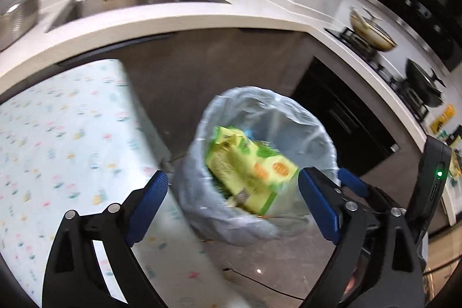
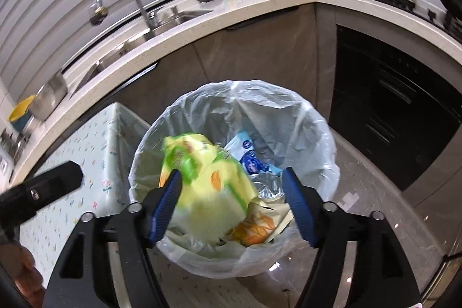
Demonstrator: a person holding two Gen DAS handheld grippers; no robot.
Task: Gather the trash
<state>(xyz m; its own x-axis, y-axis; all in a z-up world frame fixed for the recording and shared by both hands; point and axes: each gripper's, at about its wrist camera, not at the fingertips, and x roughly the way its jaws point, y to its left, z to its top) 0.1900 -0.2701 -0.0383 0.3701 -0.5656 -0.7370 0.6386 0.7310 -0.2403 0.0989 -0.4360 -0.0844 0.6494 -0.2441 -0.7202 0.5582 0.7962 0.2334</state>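
Hovering above the lined trash bin (image 2: 234, 178), both grippers are held with their fingers spread and nothing pinched between the pads. The left gripper (image 1: 232, 192) is positioned over the near-left rim of the bin; the right gripper (image 2: 232, 199) is centred over its mouth. A yellow-green snack package (image 2: 208, 172) is seen blurred between the right fingers, apparently free of the pads and over or inside the bin opening; whether it has settled cannot be told. In the left wrist view the same package (image 1: 248, 166) appears inside the bag, near its front edge. A blue-white wrapper (image 2: 251, 158), a foil piece (image 2: 265, 184) and an orange-printed wrapper (image 2: 257, 227) are already contained in the bin.

Risks are judged as follows:
- The package may catch on the liner rim and tip out onto the floor, because it lies close to the near edge.
- The thin liner may be snagged and pulled off the bin if a finger is lowered further.
- The two grippers, held close together, may collide on withdrawal.
- The patterned tablecloth (image 2: 86, 163) beside the bin may be brushed.
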